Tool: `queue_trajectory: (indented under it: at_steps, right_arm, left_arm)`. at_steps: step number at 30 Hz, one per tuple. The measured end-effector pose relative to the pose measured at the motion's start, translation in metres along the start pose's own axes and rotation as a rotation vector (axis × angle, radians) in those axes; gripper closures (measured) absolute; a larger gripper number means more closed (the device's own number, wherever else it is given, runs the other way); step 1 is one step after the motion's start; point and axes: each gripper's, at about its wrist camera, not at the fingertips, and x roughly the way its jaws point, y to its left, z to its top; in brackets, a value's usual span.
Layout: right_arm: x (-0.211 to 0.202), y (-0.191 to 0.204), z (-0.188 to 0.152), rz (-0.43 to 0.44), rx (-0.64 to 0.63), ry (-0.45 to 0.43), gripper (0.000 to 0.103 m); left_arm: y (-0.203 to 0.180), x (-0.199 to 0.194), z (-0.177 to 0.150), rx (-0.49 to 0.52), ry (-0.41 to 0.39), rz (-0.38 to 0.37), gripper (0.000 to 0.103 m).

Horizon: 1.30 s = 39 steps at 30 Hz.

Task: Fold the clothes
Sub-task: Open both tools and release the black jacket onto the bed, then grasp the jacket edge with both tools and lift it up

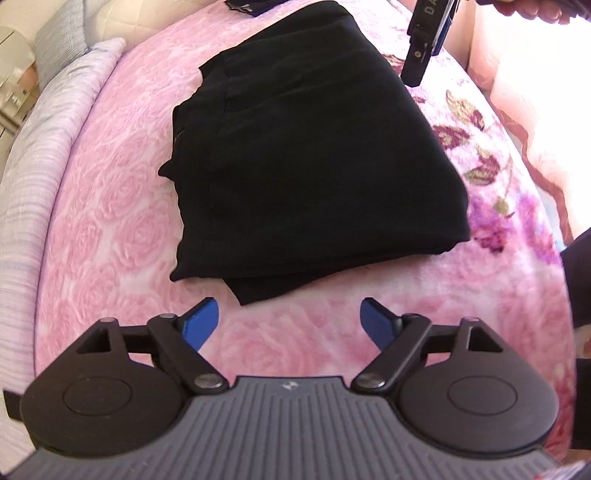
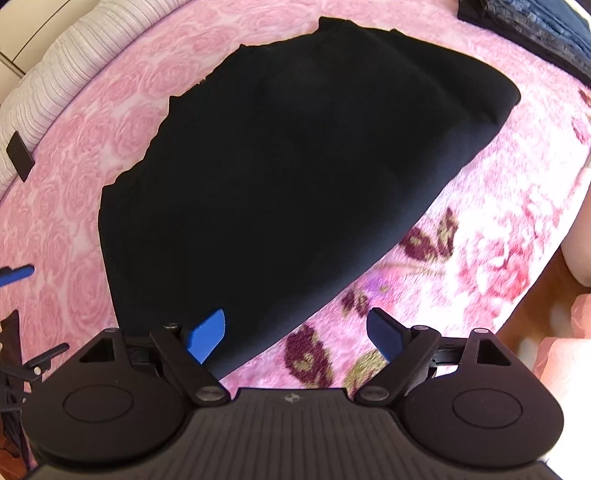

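Observation:
A black garment [image 1: 306, 158] lies folded into a thick rectangle on the pink rose-patterned blanket [image 1: 110, 221]. It also shows in the right wrist view [image 2: 295, 166]. My left gripper [image 1: 290, 323] is open and empty, just short of the garment's near edge. My right gripper [image 2: 297, 332] is open and empty, hovering over the garment's near corner, with its left fingertip [image 2: 208, 328] above the cloth. The right gripper also shows in the left wrist view [image 1: 428, 33] at the far right of the garment.
A pale striped quilt [image 1: 33, 192] runs along the bed's left side. Another dark garment [image 2: 535, 26] lies at the far edge of the bed. A small black block [image 2: 20, 155] sits at the blanket's left edge. A pink pillow [image 1: 535, 92] lies at the right.

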Motion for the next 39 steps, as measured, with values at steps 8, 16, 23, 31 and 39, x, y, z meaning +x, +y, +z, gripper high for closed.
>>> queue_trajectory:
  at_steps: [8, 16, 23, 31, 39]
  right_arm:
    - [-0.005, 0.007, -0.030, -0.031, 0.079, -0.032, 0.015]
    - [-0.024, 0.057, -0.076, -0.033, -0.125, -0.190, 0.021]
    - [0.011, 0.146, -0.123, -0.045, -0.659, -0.241, 0.036]
    - [0.076, 0.188, -0.149, -0.282, -0.998, -0.169, 0.041]
    - [0.100, 0.179, -0.147, -0.382, -1.123, -0.175, 0.047]
  left_arm:
    - [0.007, 0.020, -0.008, 0.227, -0.053, 0.023, 0.001]
    - [0.016, 0.040, -0.035, 0.463, -0.166, 0.080, 0.002]
    - [0.008, 0.067, -0.049, 0.582, -0.238, 0.094, 0.003]
    - [-0.004, 0.086, -0.058, 0.687, -0.273, 0.082, 0.003]
    - [-0.003, 0.106, -0.060, 0.723, -0.319, 0.089, 0.001]
